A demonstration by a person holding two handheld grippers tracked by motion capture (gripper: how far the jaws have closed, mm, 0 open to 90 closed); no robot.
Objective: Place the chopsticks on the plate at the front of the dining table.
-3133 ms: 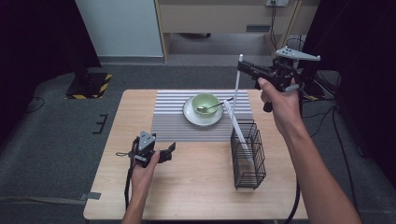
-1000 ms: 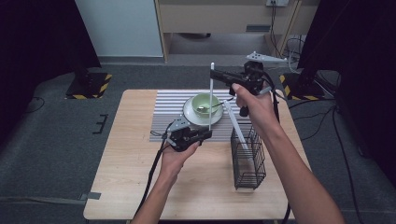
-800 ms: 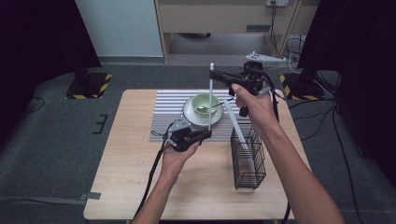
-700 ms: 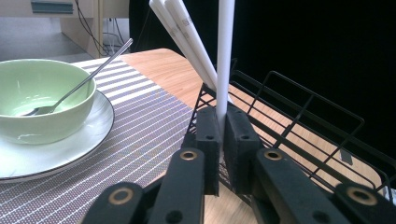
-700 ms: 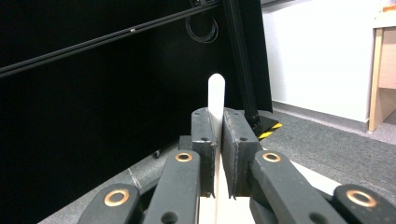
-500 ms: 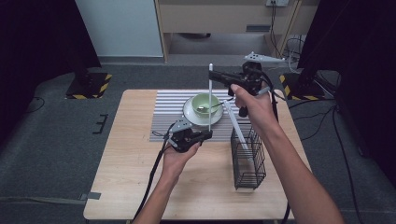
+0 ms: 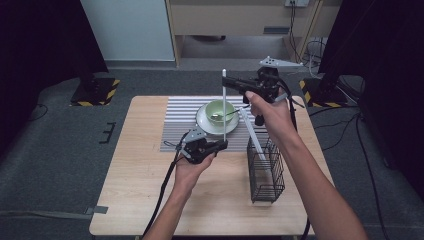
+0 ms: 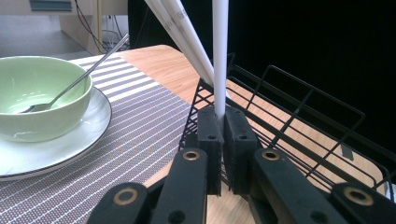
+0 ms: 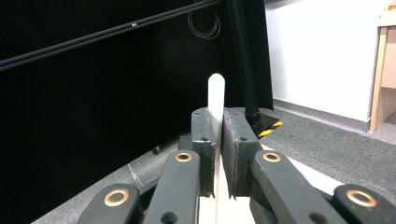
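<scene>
Standing upright — white chopstick (image 7: 224, 107), slim, straight.

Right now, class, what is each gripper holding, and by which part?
Both grip one white chopstick, held upright: the left gripper pinches its bottom end, the right gripper its top end.

white stick (image 7: 224, 107): plain white
bowl (image 7: 220, 110): pale green
plate (image 7: 205, 122): white
spoon (image 8: 70, 84): silver metal
placemat (image 7: 180, 120): grey with thin white stripes
wire basket (image 7: 265, 172): black
surface (image 7: 135, 170): light wood grain
left hand-held gripper (image 8: 218, 128): black, brass-coloured rivets
right hand-held gripper (image 9: 215, 133): dark grey, brass-coloured rivets
floor (image 7: 55, 155): dark grey
</scene>
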